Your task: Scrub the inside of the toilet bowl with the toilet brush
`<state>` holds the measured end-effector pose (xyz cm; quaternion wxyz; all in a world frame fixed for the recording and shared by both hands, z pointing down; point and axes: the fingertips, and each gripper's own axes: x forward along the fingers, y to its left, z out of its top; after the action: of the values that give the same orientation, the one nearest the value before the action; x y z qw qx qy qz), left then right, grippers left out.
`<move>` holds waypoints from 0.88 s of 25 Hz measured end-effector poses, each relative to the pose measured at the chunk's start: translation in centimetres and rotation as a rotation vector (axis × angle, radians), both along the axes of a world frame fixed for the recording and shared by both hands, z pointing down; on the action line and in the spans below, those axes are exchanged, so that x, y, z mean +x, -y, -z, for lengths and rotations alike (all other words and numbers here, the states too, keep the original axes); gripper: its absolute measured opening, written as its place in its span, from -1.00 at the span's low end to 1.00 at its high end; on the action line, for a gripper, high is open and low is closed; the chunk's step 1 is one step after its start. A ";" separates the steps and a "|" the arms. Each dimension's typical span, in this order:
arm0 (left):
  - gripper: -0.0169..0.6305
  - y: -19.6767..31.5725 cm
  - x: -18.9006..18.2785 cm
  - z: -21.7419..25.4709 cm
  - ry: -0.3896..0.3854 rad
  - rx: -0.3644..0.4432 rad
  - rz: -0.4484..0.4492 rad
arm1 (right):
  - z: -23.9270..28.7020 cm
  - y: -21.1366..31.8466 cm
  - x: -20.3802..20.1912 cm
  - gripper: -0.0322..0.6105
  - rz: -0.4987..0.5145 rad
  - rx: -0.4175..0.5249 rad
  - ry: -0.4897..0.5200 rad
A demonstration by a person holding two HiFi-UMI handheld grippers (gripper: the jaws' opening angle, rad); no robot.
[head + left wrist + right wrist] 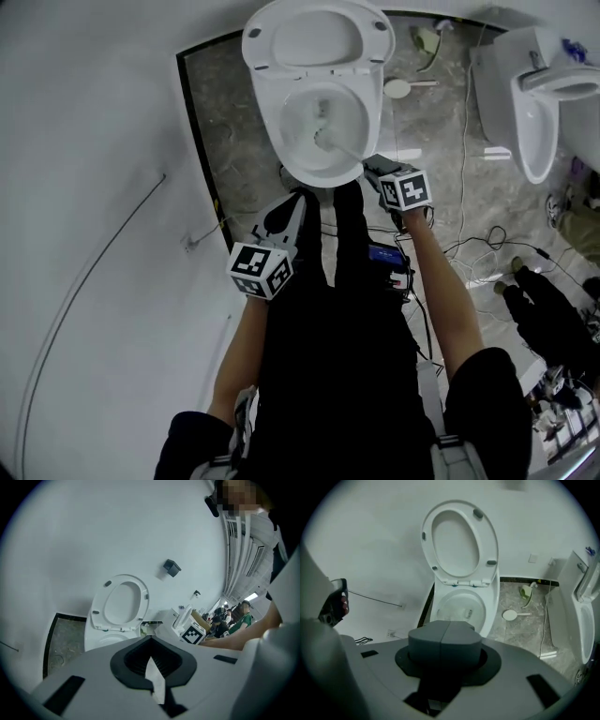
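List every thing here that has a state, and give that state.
toilet seat and lid: raised.
toilet brush: head down in the toilet bowl.
right claw: shut on the toilet brush handle.
left claw: jaws apart, empty.
second toilet's lid: raised.

Staged bathroom in a lab: toilet (323, 112), 2nd toilet (534, 112), loose floor cables (465, 159) (people (239, 616) seated nearby).
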<state>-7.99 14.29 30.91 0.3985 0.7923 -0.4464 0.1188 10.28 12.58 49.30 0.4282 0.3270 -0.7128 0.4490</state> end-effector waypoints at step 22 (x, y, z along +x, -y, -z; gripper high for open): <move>-0.92 1.9 1.0 14.1 -0.028 0.245 -0.028 | 27.1 1.4 2.6 -0.40 -0.152 0.395 0.281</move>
<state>-6.98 12.43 16.78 0.3033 0.8427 -0.4410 0.0577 12.85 11.18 22.25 0.2178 0.3915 -0.8126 0.3727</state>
